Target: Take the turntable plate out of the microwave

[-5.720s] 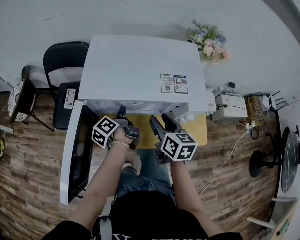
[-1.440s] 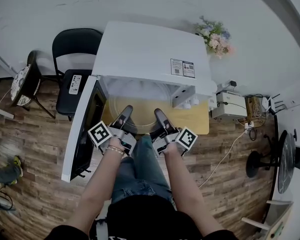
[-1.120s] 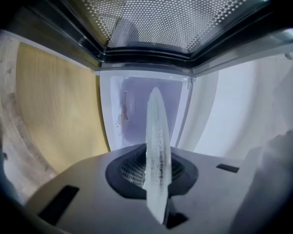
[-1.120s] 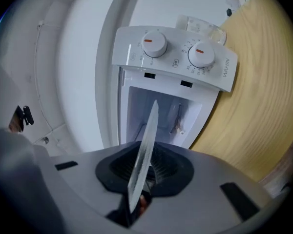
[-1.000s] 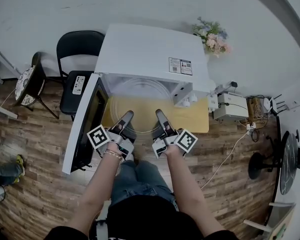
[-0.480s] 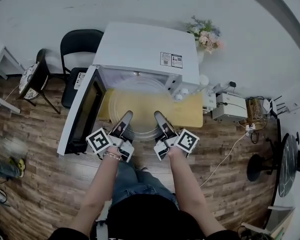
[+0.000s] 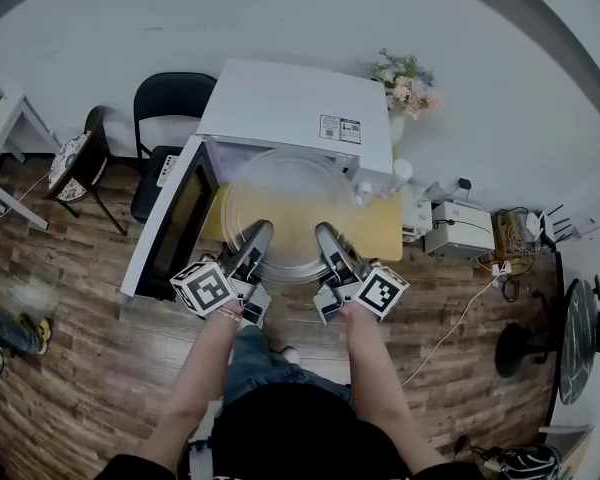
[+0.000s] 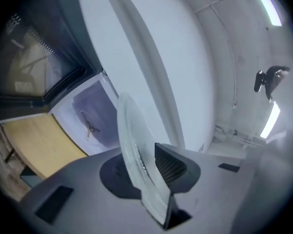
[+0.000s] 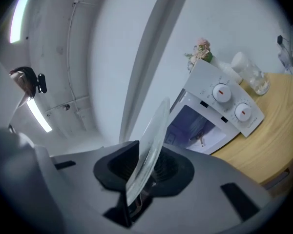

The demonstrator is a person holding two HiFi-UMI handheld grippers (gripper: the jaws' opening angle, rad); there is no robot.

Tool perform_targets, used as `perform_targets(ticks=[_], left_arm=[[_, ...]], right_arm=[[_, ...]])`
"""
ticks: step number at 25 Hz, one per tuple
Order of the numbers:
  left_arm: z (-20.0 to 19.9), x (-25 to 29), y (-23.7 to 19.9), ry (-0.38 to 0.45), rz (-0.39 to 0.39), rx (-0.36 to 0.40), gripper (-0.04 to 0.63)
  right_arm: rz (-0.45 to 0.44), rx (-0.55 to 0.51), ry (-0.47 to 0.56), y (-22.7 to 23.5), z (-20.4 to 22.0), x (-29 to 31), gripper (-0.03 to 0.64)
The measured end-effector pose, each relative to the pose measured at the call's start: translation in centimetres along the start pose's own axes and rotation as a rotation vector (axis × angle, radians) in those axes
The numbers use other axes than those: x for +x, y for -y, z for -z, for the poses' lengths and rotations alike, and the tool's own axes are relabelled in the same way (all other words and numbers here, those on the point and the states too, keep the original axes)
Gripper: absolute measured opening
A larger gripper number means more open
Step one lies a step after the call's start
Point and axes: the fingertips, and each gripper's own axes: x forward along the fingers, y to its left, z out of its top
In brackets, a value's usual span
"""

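Observation:
The clear glass turntable plate point(image 7: 285, 213) hangs outside the white microwave point(image 7: 290, 108), above the yellow table point(image 7: 385, 230), in front of the open cavity. My left gripper point(image 7: 258, 236) grips its near left rim and my right gripper point(image 7: 330, 238) its near right rim. In the left gripper view the plate point(image 8: 132, 140) stands edge-on between the jaws of the left gripper point(image 8: 142, 167). The right gripper view shows the plate point(image 9: 154, 135) pinched in the right gripper point(image 9: 141, 167). Both pairs of jaws are opening slightly, and the rim stays between them.
The microwave door point(image 7: 170, 223) swings wide open to the left. Behind it is a black chair point(image 7: 165, 103). Flowers point(image 7: 405, 78) stand at the back right; a small glass point(image 7: 400, 171) is beside the microwave. A white box point(image 7: 460, 223) and cables lie on the floor right.
The plate has come out of the microwave cavity toward me and risen off the table. Both grippers rose with it, and the left one rolled.

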Motion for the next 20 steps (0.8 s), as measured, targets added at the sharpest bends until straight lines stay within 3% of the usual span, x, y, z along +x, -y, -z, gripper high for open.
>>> perform_targets(ticks=[3,8,20], left_arm=[[-0.6,0.1,0.8,-0.002,0.015,0.076,0.077],[-1.4,0.2,2.2,0.000,0.036,0.143,0.091],[-4.8,2.3,5.3,0.014,0.088,0.301,0.117]], right_arm=[[-0.006,-0.064,-0.004,-0.9,-0.4,0.1,0.092],[-0.004,-0.187,-0.017,-2.6,-1.2,0.3,0.112],[-0.033,-0.366,0.031,-5.6,-4.7,2.3,0.135]])
